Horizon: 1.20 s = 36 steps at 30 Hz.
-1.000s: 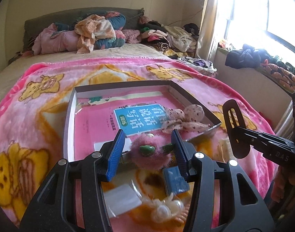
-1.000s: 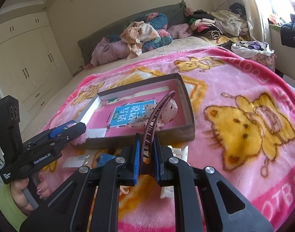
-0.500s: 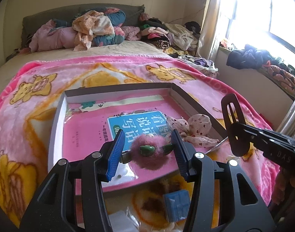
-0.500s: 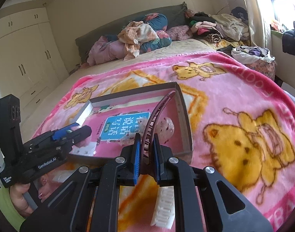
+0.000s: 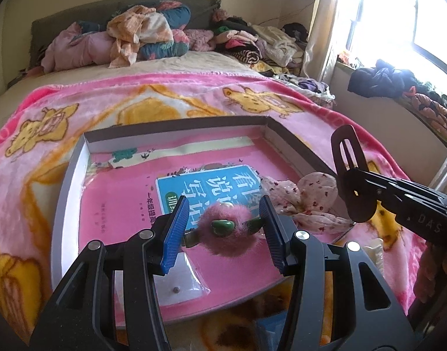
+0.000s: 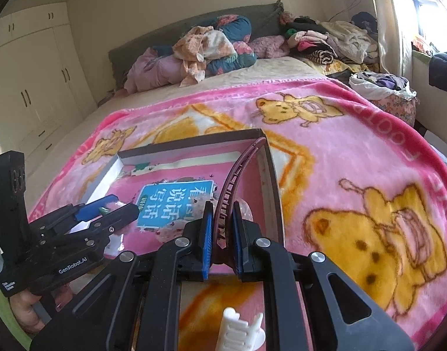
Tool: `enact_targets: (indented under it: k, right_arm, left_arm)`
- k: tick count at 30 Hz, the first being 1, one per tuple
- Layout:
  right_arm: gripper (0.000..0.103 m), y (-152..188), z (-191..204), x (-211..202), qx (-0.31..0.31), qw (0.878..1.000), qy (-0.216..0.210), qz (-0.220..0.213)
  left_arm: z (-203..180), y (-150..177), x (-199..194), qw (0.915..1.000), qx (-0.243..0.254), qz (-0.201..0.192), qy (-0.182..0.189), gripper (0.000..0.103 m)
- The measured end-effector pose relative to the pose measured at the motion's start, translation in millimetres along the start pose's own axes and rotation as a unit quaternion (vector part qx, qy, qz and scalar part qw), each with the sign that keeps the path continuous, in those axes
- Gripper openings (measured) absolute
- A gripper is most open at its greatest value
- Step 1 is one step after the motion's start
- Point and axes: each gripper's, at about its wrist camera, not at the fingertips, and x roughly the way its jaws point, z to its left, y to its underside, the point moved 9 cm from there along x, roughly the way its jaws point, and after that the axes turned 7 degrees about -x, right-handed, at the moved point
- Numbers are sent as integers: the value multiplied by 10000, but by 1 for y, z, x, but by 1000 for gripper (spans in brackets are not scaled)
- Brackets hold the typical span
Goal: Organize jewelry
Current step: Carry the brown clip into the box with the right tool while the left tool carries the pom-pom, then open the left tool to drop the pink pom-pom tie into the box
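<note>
Bedroom with cream wardrobes (image 6: 27, 87) at left and a bright window (image 5: 399, 23) at right; bed covered by a pink bear-print blanket (image 6: 355, 152), with heaped clothes (image 5: 153, 38) against the grey headboard; on the blanket, a shallow open box (image 5: 68, 181) with grey outer walls and white inner walls, floor lined by a pink book cover bearing a teal title panel (image 5: 205, 187). Left gripper (image 5: 224, 228): blue pads (image 5: 175, 234) clamped on the green ends of a fluffy pink hair clip (image 5: 226, 231), held above the near part of the box; beneath it, a small clear plastic bag (image 5: 182, 286) lying on the box floor. Right gripper (image 6: 222, 242): pads clenched on the base of a curved maroon hair comb (image 6: 238, 175), which arcs up and forward over the right side of the box. Spotted pink fabric scrunchie (image 5: 308, 196) resting in the box against its right wall; white claw clip (image 6: 238, 330) lying on the blanket just before the box, between the right gripper's arms.
</note>
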Motion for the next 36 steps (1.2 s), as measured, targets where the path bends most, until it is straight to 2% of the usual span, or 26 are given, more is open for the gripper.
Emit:
enact_targets:
  k: [14, 26, 27, 31, 36]
  right_arm:
    - [12, 3, -2, 33, -46, 9996, 82, 276]
    - [13, 19, -8, 34, 57, 9993, 56, 363]
    - [15, 19, -8, 33, 50, 9993, 54, 353]
    - [35, 19, -11, 25, 73, 9996, 87, 274]
    - [48, 18, -13, 11, 81, 9998, 128, 109]
  left_arm:
    - [7, 5, 9, 9999, -76, 126, -48, 41]
    - [6, 7, 10, 9999, -88, 127, -35, 41]
    - [6, 7, 10, 9999, -86, 122, -27, 41]
    - [5, 7, 10, 9999, -86, 114, -22, 41]
    - [6, 7, 8, 9999, -138, 89, -45, 45]
